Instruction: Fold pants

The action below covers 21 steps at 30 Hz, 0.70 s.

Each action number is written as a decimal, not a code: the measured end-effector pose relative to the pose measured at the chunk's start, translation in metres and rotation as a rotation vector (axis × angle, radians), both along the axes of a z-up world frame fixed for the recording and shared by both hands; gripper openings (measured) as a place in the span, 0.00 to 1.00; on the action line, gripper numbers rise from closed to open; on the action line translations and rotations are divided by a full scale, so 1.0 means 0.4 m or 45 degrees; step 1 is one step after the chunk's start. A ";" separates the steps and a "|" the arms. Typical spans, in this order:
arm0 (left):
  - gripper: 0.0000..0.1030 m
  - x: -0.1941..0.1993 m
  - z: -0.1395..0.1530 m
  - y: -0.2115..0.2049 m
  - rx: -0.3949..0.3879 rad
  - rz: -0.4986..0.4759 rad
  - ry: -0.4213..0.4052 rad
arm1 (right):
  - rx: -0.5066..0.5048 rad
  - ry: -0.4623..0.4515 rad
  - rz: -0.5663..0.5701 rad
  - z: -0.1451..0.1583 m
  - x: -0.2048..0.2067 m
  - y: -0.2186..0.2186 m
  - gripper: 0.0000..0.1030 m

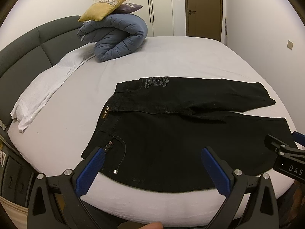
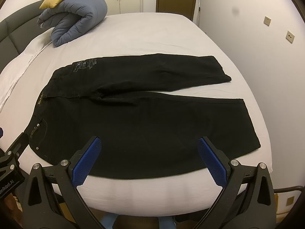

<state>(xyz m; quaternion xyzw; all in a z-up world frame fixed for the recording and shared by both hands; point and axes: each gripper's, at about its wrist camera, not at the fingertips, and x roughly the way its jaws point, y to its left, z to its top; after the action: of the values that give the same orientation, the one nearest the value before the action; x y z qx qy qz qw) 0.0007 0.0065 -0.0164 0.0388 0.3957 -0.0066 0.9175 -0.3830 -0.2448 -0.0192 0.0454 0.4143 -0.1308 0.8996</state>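
Black pants (image 1: pixel 167 133) (image 2: pixel 137 118) lie flat on the white bed, waistband to the left, both legs running right and spread slightly apart. A printed back pocket (image 1: pixel 157 83) sits on the far side and a studded pocket (image 1: pixel 116 152) on the near side. My left gripper (image 1: pixel 152 152) hovers open above the near waist area, blue pads wide apart, nothing between them. My right gripper (image 2: pixel 149 143) is open over the near leg's front edge. In the left wrist view the right gripper's black body (image 1: pixel 286 152) shows at the right edge.
A rolled blue duvet (image 1: pixel 118 38) with a yellow pillow (image 1: pixel 104 6) and a purple one on top sits at the far left of the bed (image 1: pixel 190 57). A dark headboard (image 1: pixel 28 43) lines the left side. A wall stands right of the bed.
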 end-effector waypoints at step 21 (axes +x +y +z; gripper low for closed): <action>1.00 0.488 -0.021 0.143 0.015 -0.193 0.118 | 0.178 -0.018 0.482 0.032 0.357 -0.110 1.00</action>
<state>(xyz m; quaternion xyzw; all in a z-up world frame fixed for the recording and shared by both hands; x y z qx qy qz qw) 0.1961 0.0636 -0.0247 0.0737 0.4337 -0.0754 0.8949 -0.2400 -0.2887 -0.0064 0.0300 0.4171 0.0702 0.9056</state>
